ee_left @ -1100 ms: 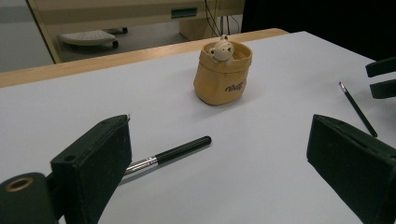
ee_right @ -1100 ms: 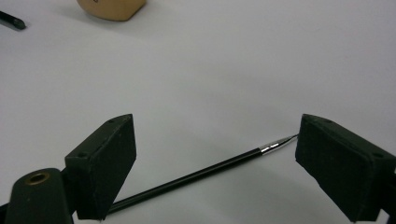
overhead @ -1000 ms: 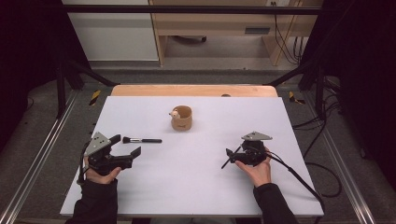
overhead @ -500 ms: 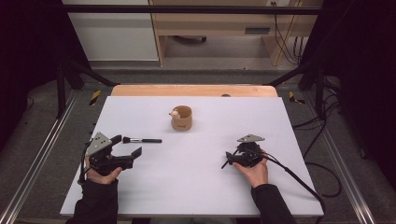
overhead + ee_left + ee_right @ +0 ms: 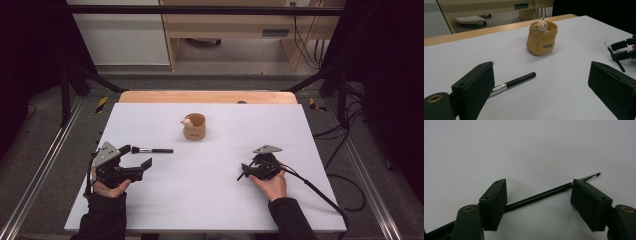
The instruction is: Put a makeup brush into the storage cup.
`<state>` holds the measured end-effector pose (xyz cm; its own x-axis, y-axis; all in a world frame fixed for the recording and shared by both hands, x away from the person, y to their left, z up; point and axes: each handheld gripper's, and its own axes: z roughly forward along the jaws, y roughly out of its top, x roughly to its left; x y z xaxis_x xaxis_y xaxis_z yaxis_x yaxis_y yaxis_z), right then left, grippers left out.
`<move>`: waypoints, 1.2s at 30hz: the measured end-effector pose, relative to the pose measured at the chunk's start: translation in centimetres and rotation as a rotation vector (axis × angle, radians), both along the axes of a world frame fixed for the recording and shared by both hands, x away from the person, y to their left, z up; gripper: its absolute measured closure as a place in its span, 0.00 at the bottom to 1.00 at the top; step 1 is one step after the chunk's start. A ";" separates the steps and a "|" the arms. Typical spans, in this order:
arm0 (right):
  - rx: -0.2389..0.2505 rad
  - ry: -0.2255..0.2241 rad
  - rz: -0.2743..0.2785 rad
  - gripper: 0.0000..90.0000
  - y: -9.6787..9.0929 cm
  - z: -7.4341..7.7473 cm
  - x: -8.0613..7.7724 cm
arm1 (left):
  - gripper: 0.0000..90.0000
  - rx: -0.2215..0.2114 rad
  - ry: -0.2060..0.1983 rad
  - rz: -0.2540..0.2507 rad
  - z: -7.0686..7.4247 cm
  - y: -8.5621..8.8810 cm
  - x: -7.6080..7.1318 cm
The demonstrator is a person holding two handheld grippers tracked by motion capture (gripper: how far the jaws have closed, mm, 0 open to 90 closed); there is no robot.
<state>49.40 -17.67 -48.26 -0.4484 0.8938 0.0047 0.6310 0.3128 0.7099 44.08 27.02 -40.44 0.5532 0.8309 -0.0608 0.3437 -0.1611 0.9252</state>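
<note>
The right claw (image 5: pixel 537 205) sits low over the white surface (image 5: pixel 215 200) with its jaws straddling a thin black stick-like brush with a fine tip (image 5: pixel 541 195), which lies flat on the surface near the person's right hand (image 5: pixel 272 185). The jaws have just been closing in on it, but the pads are not yet pressing it; gaps remain on both sides. To do this well, I would keep the claw level, centre the thin handle between the pads, and close fully before lifting, since so thin a rod could roll or slip out. The left claw (image 5: pixel 541 100) stands spread wide and holds nothing, just beside a black-handled makeup brush with a silver ferrule (image 5: pixel 512 82). Farther back stands a tan cup with a small bear figure at its rim (image 5: pixel 194 126), likely the destination.
</note>
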 end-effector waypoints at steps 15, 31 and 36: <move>-0.010 -0.004 0.025 0.51 0.0 0.2 -0.4 | 0.07 0.002 -0.005 -0.003 0.1 -0.1 -0.1; -0.016 0.002 0.053 0.66 -0.1 0.4 -0.8 | 0.07 0.000 -0.007 -0.001 0.1 -0.1 -0.1; -0.001 0.019 0.047 0.71 -0.4 0.5 -1.0 | 0.07 -0.001 -0.006 -0.001 0.1 -0.1 -0.1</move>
<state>48.39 -18.07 -47.74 -0.4895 0.8719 0.0129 0.6290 0.3428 0.6978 43.96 26.90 -40.37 0.5547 0.8301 -0.0578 0.3376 -0.1610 0.9274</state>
